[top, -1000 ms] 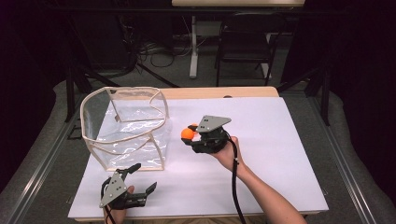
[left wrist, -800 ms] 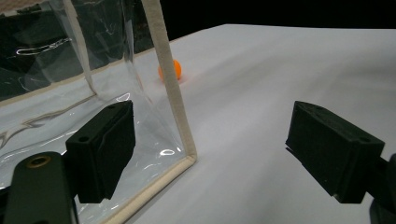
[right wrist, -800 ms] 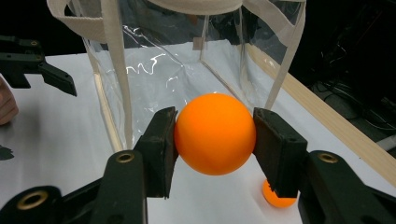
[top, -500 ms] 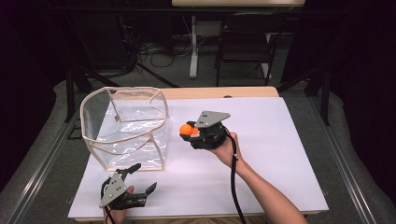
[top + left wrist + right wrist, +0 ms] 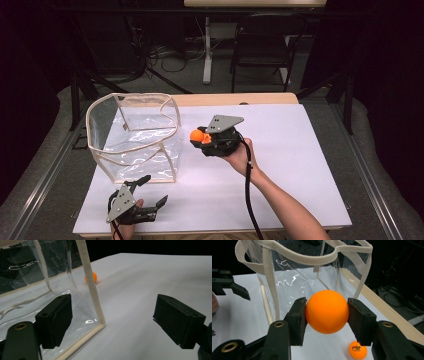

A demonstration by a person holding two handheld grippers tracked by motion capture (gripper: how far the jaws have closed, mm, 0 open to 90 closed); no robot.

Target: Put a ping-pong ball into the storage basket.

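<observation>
My right gripper (image 5: pixel 196 136) is shut on an orange ball (image 5: pixel 197 134) and holds it above the white table, just right of the clear bag (image 5: pixel 132 135) with beige trim. In the right gripper view the ball (image 5: pixel 327 311) sits squeezed between both pads, level with the bag's open rim (image 5: pixel 299 257). A second orange ball (image 5: pixel 357 349) lies on the table below. My left gripper (image 5: pixel 156 189) rests open near the front edge, by the bag's front corner. In the left gripper view its jaws (image 5: pixel 117 320) stand wide with nothing between them, and the loose ball (image 5: pixel 91 277) shows behind the bag's corner seam (image 5: pixel 90 287).
The white table sheet (image 5: pixel 300 165) has free room on its right half. A wooden strip (image 5: pixel 240 99) runs along the far edge. A chair (image 5: pixel 265 45) and cables stand on the floor beyond. The right gripper's cable (image 5: pixel 248 200) trails along the forearm.
The right gripper with the orange ball has edged slightly left and up, closer to the bag. The left gripper has stayed where it was.
</observation>
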